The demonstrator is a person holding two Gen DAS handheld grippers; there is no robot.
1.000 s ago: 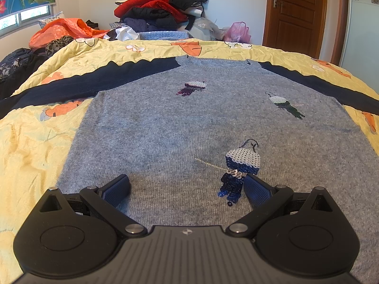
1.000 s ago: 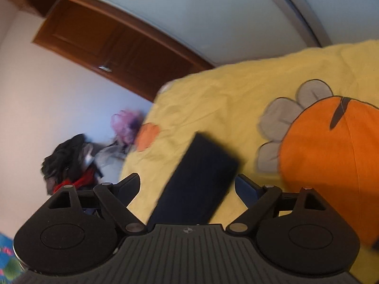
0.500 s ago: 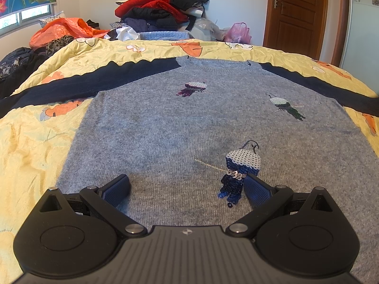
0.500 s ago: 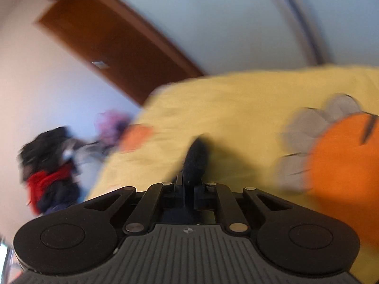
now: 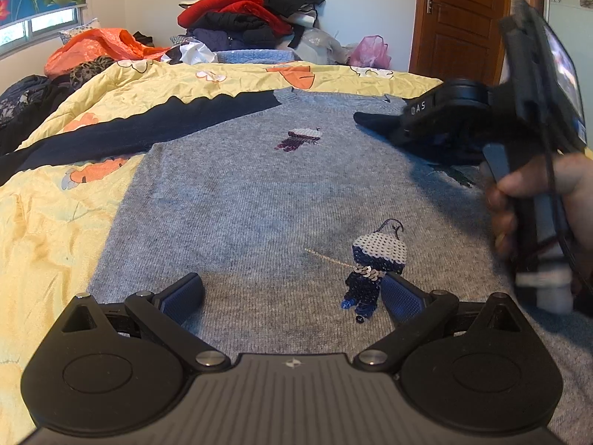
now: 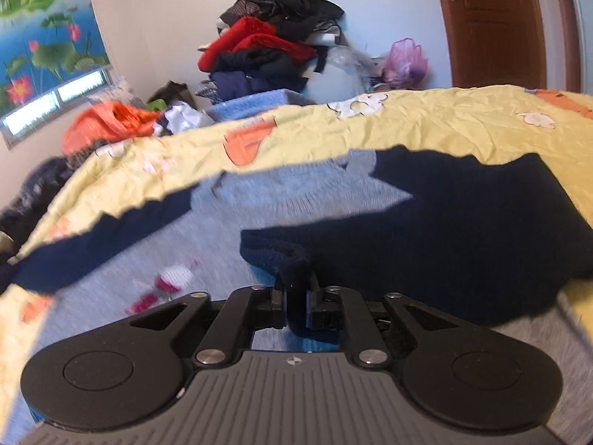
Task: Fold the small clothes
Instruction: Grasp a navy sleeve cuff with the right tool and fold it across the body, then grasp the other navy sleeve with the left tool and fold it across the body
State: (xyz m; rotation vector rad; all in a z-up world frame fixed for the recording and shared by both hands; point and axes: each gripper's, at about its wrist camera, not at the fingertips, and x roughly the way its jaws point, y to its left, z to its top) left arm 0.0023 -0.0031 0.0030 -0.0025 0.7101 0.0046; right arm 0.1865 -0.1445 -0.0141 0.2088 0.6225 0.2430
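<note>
A grey knitted sweater [image 5: 259, 193] with navy sleeves lies flat, front up, on a yellow bedspread [image 5: 44, 222]. My left gripper [image 5: 291, 289] rests open at its hem, beside a sequin figure [image 5: 374, 256]. The left navy sleeve [image 5: 148, 133] lies stretched out sideways. My right gripper [image 6: 296, 296] pinches the cuff of the right navy sleeve [image 6: 463, 230], which is drawn in over the grey body. Its jaws are opening slightly, with the cuff still pressed between the pads. A hand [image 5: 563, 185] holds this gripper at the right edge of the left wrist view.
A tall pile of red, black and navy clothes [image 5: 252, 11] stands beyond the bed's far edge, with an orange bag [image 5: 100, 46] to its left and a pink bag [image 5: 370, 52] to its right. A brown door [image 5: 459, 18] is at the back right.
My right gripper closed on the navy sleeve's cuff, rolled upright and swept it from the bed's right side in over the sweater. My left gripper stayed put.
</note>
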